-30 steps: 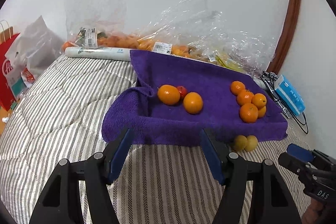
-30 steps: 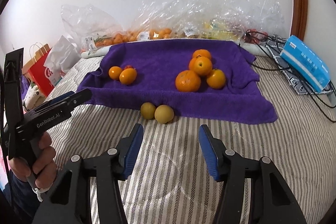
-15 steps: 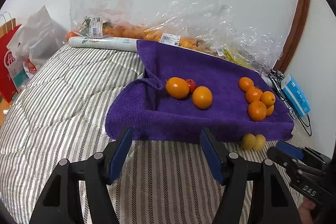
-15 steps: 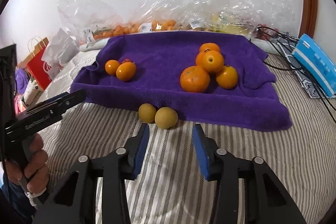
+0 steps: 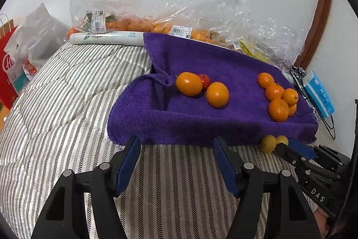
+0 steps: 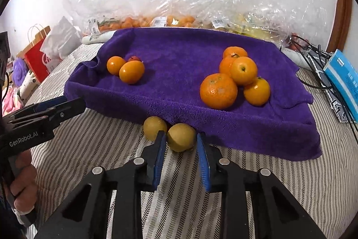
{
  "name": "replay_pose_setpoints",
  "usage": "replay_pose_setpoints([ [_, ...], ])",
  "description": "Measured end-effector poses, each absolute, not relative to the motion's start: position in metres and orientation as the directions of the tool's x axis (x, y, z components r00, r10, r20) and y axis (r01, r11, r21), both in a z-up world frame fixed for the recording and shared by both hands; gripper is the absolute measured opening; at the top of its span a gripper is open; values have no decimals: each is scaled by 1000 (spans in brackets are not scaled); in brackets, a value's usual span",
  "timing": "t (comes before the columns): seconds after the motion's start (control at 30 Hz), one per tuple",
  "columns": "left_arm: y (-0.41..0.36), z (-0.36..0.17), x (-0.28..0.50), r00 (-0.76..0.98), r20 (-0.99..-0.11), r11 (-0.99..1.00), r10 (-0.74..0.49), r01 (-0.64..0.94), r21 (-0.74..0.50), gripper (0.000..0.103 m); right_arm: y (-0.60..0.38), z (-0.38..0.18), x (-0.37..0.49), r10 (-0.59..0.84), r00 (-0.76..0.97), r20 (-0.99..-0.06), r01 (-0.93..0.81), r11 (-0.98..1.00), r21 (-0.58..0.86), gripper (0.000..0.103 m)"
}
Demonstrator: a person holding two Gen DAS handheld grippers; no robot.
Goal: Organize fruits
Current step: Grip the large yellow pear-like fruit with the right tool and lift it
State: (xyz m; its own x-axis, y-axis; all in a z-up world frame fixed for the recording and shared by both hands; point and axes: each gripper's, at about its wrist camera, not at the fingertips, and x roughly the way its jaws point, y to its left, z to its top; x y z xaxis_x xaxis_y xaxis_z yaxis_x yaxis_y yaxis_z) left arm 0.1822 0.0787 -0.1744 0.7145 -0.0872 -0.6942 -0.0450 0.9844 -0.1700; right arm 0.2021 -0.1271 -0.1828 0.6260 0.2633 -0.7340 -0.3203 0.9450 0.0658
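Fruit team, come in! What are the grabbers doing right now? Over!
Right hand-held gripper just closed on a yellow fruit at the purple towel's edge. Left hand-held gripper open, empty. Second yellow fruit touches the gripped one.

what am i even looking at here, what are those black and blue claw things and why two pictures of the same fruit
A person holds hand-held tongs in each hand, each with a fisheye camera looking along its fingers; there is no robot. One picture is from the left tongs, open and empty. The other is from the right tongs, whose jaws have just been closing and now pinch a yellow-green round fruit on the striped quilt. Its twin fruit lies beside it. Oranges sit on the purple towel.
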Motion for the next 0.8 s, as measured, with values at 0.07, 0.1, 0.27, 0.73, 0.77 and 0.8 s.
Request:
replay_pose_setpoints([
  [0.07, 80, -175, 182, 712, -697, 984, -86, -50, -172, 65, -128, -183, 203, 270, 624, -733, -321, 944, 74, 28],
  [0.1, 80, -175, 183, 710, -698, 983, -86, -53, -175, 65, -128, -183, 203, 271, 624, -733, -322, 944, 75, 28],
  [0.27, 83, -178, 186, 698, -712, 981, -73, -78, -178, 65, -132, -184, 205, 293, 612, -735, -320, 941, 109, 29],
  [0.73, 87, -182, 188, 689, -721, 973, -71, -112, -203, 64, -130, -186, 205, 277, 607, -745, -294, 949, 114, 29],
  [0.77, 88, -182, 188, 691, -719, 972, -73, -112, -207, 64, -128, -186, 205, 270, 607, -747, -298, 949, 100, 29],
  [0.8, 88, -181, 188, 693, -717, 971, -76, -112, -212, 64, -128, -186, 204, 266, 607, -749, -301, 949, 93, 29],
])
